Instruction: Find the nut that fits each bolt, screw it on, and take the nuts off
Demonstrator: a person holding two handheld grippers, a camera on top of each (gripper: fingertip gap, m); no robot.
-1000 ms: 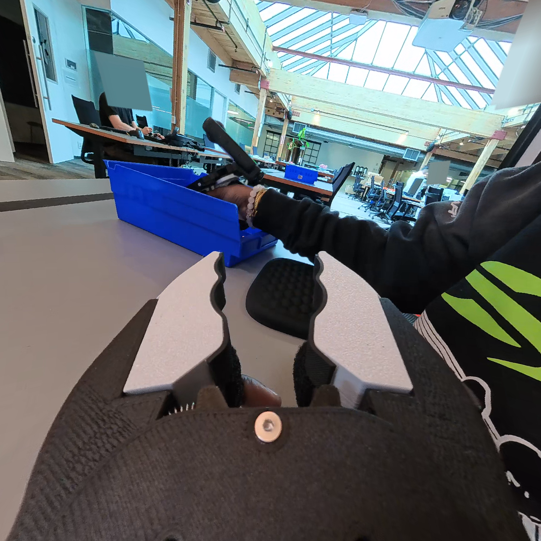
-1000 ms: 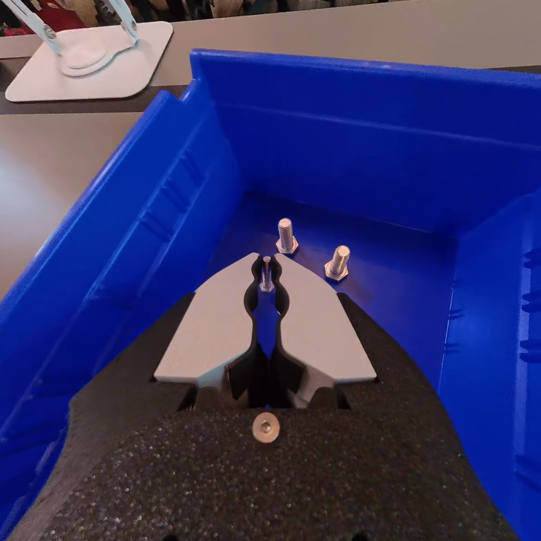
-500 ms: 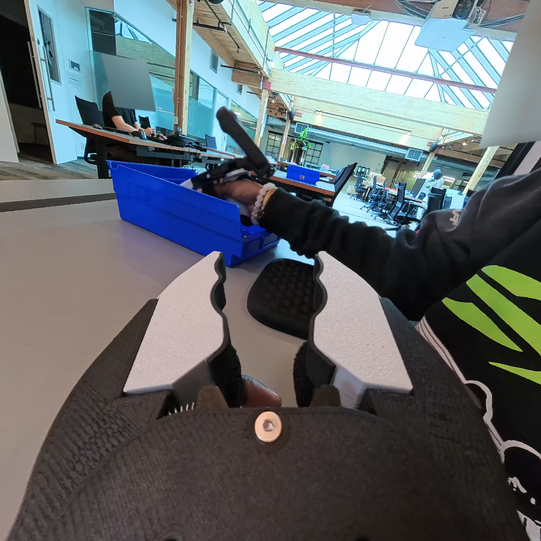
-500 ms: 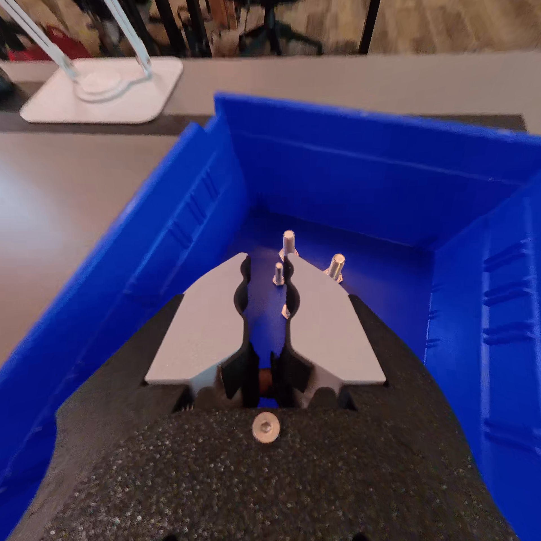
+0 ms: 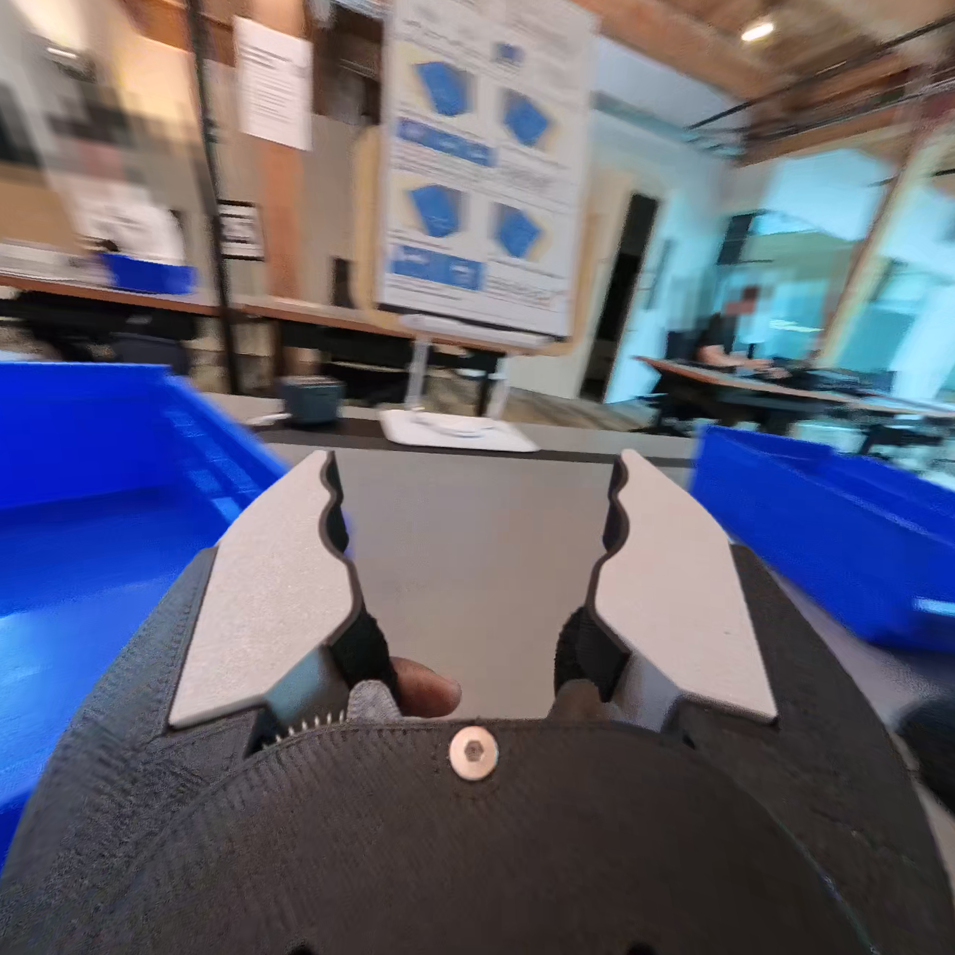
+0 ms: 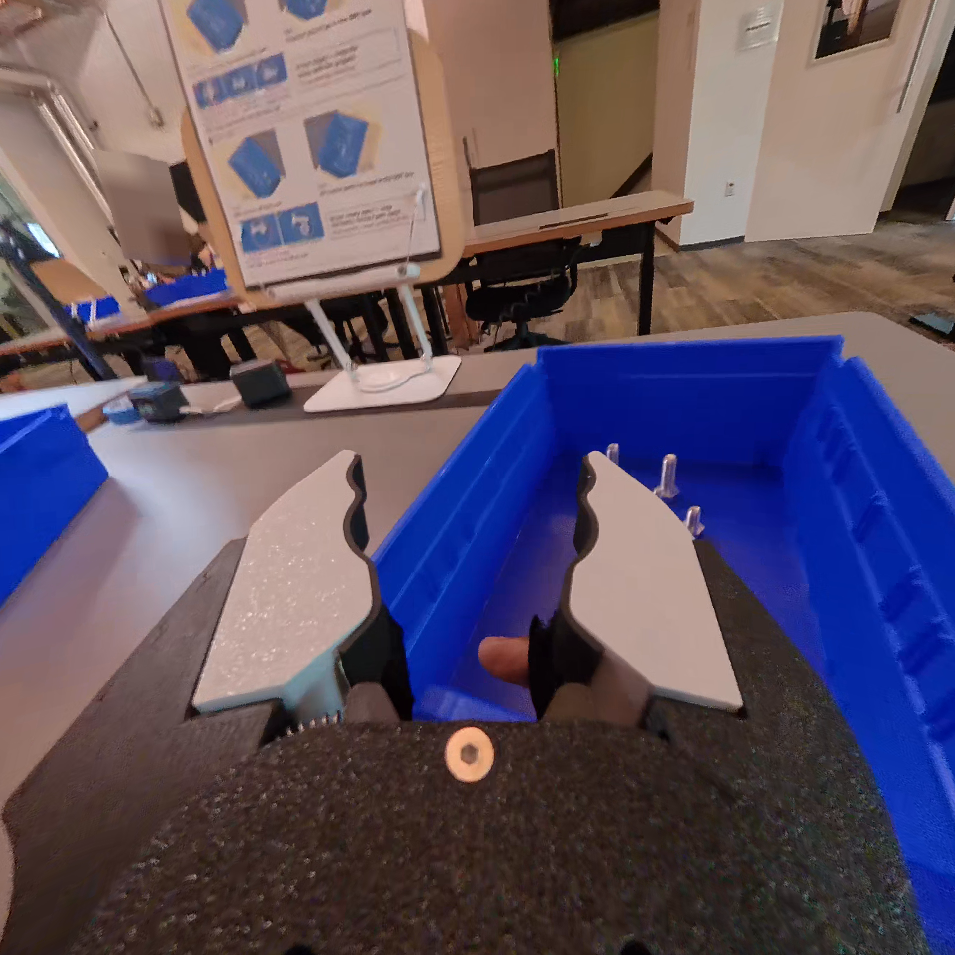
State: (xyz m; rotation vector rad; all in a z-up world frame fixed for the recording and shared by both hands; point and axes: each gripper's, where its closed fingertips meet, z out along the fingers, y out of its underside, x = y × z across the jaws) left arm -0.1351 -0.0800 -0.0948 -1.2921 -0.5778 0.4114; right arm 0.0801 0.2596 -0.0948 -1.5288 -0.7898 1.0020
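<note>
On the grey table (image 6: 217, 465), at its left edge, sits a blue bin (image 6: 41, 465), its floor seen only as a blur in the left wrist view (image 5: 103, 542). Just right of it the left gripper (image 5: 473, 460) hangs over bare tabletop, jaws spread wide and holding nothing, with only grey surface between its pale fingers (image 5: 289, 558). Beyond, along the table's far edge, stand two small dark boxes (image 6: 258, 385) and the white foot of a stand (image 6: 385, 385) carrying a printed board (image 6: 320, 139). Further right the right gripper (image 6: 473, 460) is also wide open with nothing in its grasp; its left finger (image 6: 305, 558) hangs over the table, its right finger (image 6: 635, 558) over the second blue bin (image 6: 672, 382), so the bin's near left wall runs up between them. Three silver bolts (image 6: 668, 478) stand upright on their heads on that bin's floor toward its far end, just beyond the right finger's tip and clear of it; they look bare, though blur keeps me from being sure. I can make out no loose nuts in either bin.
</note>
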